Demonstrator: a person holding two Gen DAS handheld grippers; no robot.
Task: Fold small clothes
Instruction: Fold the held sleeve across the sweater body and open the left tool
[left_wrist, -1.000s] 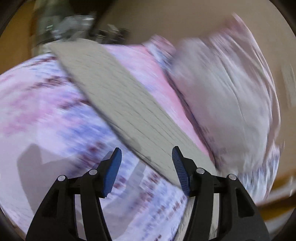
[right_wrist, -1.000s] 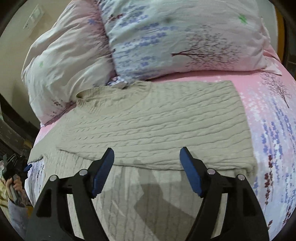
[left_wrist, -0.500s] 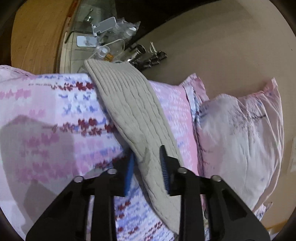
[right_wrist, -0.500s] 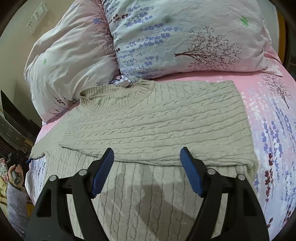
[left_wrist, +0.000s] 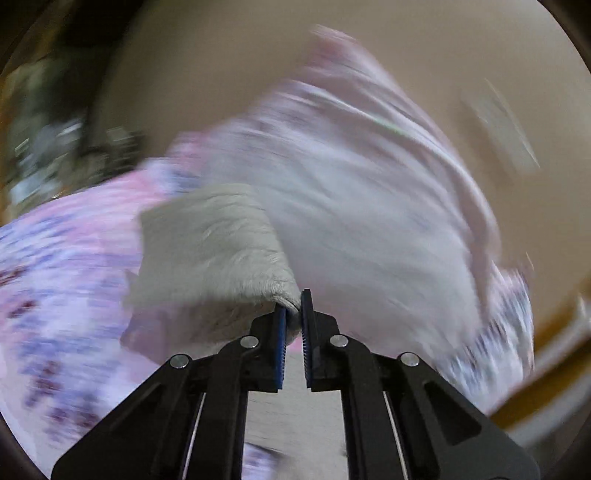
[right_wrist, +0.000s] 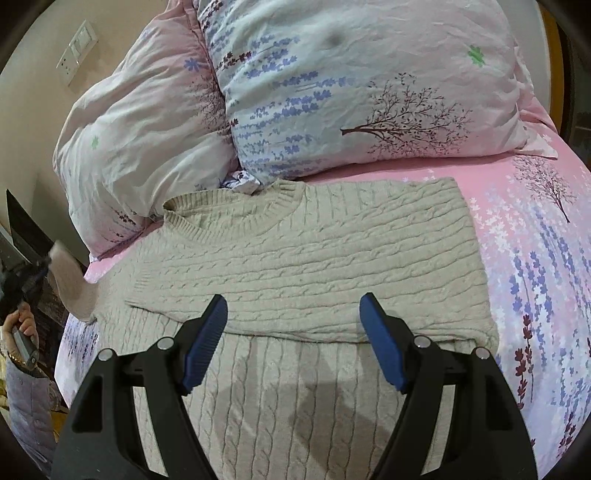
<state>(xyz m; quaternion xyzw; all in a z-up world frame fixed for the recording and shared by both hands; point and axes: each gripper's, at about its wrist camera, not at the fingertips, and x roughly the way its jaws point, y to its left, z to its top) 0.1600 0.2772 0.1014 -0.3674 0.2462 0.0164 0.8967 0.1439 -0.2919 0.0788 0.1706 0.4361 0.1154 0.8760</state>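
Observation:
A beige cable-knit sweater lies flat on the pink floral bed sheet, its right sleeve folded across the body. My right gripper is open and empty, hovering over the sweater's middle. My left gripper is shut on the end of the sweater's left sleeve and holds it lifted off the bed; that view is motion-blurred. In the right wrist view the lifted sleeve and the left gripper show at the far left edge.
Two floral pillows rest against the wall behind the sweater's collar. A wall switch plate is at the upper left. The bed's left edge drops off beside the person's hand.
My left gripper closed on the sleeve end and lifted it up off the bed. My right gripper stayed open over the sweater, barely moving.

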